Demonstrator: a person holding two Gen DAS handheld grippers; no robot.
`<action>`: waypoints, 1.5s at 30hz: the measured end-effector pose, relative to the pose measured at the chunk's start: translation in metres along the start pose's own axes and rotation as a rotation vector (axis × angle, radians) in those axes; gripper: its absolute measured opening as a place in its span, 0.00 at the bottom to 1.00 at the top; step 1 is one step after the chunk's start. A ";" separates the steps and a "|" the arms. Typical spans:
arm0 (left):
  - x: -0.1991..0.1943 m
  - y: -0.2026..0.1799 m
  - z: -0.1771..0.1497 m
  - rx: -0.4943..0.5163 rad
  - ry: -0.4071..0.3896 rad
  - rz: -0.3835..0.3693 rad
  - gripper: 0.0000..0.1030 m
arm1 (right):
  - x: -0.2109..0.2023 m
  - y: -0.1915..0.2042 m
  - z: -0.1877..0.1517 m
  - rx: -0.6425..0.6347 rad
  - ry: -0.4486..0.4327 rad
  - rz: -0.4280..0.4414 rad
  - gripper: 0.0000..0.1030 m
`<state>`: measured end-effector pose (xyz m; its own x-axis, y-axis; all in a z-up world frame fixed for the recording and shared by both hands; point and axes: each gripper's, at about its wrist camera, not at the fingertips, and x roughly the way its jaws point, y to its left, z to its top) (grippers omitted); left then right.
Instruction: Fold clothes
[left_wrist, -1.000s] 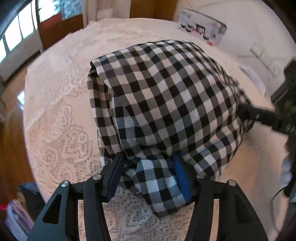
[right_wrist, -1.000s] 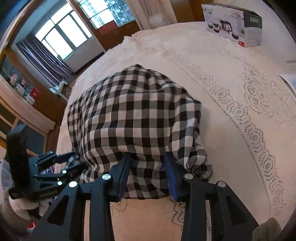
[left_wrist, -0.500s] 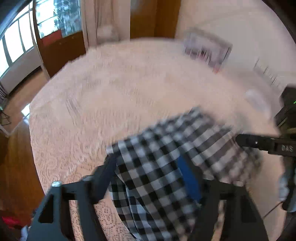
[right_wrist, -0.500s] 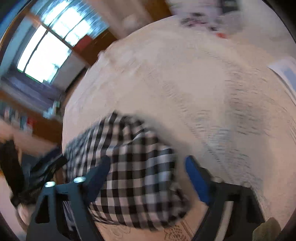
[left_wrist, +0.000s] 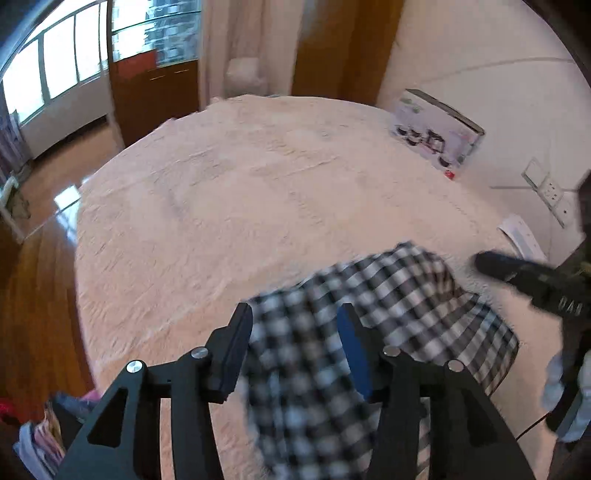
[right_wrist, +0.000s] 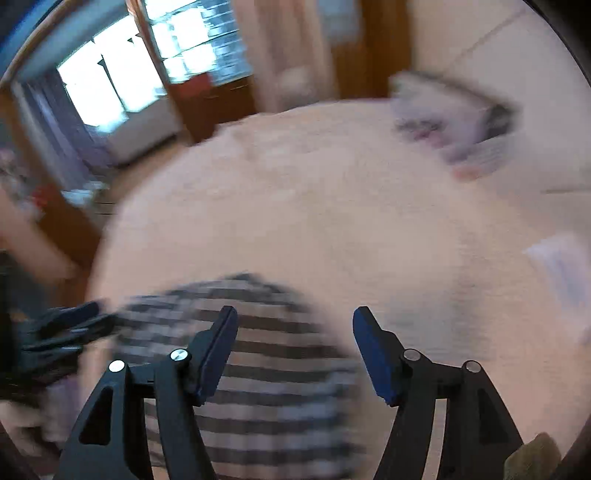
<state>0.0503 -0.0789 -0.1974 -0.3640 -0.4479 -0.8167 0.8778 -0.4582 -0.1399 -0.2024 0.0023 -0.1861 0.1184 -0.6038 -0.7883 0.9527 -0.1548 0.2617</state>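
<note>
A black-and-white checked garment (left_wrist: 388, 317) lies bunched on the table with the lace cloth (left_wrist: 258, 192), near its front edge. My left gripper (left_wrist: 295, 332) is open, with the cloth lying under and between its fingers. My right gripper (right_wrist: 293, 332) is open wide and empty; the garment (right_wrist: 258, 369) lies below its left finger. Both views are blurred by motion. The right gripper's finger shows at the right of the left wrist view (left_wrist: 517, 277); the left gripper shows at the left of the right wrist view (right_wrist: 62, 332).
A printed cardboard box (left_wrist: 436, 133) stands at the far right of the table by the wall. A paper sheet (left_wrist: 521, 236) lies at the right edge. Wooden floor (left_wrist: 33, 295) and windows are to the left.
Both grippers have opened and let go of the garment, then pulled back and up. The garment has dropped into a lower heap near the front edge.
</note>
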 end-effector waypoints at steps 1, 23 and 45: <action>0.006 -0.003 0.005 0.007 0.004 -0.011 0.48 | 0.010 0.003 0.003 0.015 0.027 0.081 0.43; -0.010 -0.020 -0.080 0.114 0.174 -0.068 0.43 | -0.011 0.053 -0.056 -0.083 0.066 0.068 0.30; 0.003 -0.066 -0.019 0.495 0.191 -0.189 0.47 | -0.023 0.022 -0.102 0.222 0.035 -0.052 0.38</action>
<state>-0.0032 -0.0354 -0.2016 -0.3975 -0.1967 -0.8963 0.5346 -0.8435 -0.0519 -0.1553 0.0920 -0.2191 0.0846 -0.5634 -0.8218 0.8732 -0.3554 0.3336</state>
